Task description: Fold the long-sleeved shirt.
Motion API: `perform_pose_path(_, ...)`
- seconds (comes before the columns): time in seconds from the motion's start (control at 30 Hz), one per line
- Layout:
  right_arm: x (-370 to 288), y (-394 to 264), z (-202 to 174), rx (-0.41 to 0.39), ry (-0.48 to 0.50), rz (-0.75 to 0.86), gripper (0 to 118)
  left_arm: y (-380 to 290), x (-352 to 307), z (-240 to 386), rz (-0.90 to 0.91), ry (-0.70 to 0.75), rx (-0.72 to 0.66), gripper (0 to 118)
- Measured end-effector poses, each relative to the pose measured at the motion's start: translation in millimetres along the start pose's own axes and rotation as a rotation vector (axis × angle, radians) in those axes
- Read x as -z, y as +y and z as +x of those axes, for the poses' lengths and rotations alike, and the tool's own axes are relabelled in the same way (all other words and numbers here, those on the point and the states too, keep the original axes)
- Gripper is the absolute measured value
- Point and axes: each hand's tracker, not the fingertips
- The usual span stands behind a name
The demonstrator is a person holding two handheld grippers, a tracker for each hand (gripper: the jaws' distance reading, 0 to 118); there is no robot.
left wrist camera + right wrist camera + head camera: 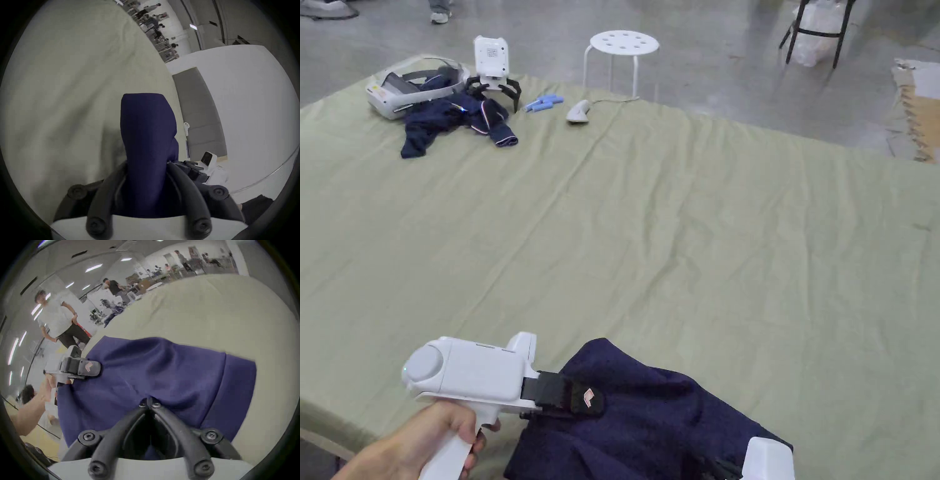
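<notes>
Gripping the navy shirt [650,419], both the left claw [581,400] and right claw [150,402] are clamped; next, spread it flat on the table [675,237].

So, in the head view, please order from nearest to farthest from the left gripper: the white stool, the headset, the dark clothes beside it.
From the left gripper:
1. Dark clothes, far left on the cloth.
2. Headset, just behind them.
3. White stool, on the floor beyond the table.
</notes>
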Motion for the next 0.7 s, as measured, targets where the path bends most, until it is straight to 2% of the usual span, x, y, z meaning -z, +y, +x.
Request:
perform_pose_path(0.13, 34.0, 33.0, -75.4, -0.221, 0.009, 0.048, 0, 32.1, -74.9, -24.1, 0.082, 0.148, 0.03, 26)
perform_pose_path(0.23, 74.3, 51.7, -123.1, -0.316, 0.054, 0.048, 0, 55.3, -139.3, -38.5, 0.139, 0.242, 0.048, 26)
perform_pose_path(0.4, 122.9, 81.4, -201.9, -0.39, 0.137, 0.05, 0, 102.5, -223.2, -80.5, 0.188, 0.378, 0.007, 26)
perform_pose_path(0.53, 174.8, 82.0, -226.8, -0.412, 0.143, 0.004, 0, 116.7, -241.7, -120.1, 0.185, 0.481, -0.093, 26)
perform_pose_path(0.6, 191.9, 78.9, -226.9, -0.401, 0.142, -0.021, 0, 113.1, -243.6, -155.0, 0.213, 0.475, -0.162, 26)
perform_pose_path(0.63, 196.0, 78.0, -227.5, -0.382, 0.14, -0.041, 0, 107.7, -242.4, -162.9, 0.229, 0.5, -0.182, 30)
perform_pose_path(0.7, 196.4, 78.1, -224.6, -0.376, 0.158, -0.058, 0, 100.5, -241.0, -167.2, 0.223, 0.531, -0.191, 77)
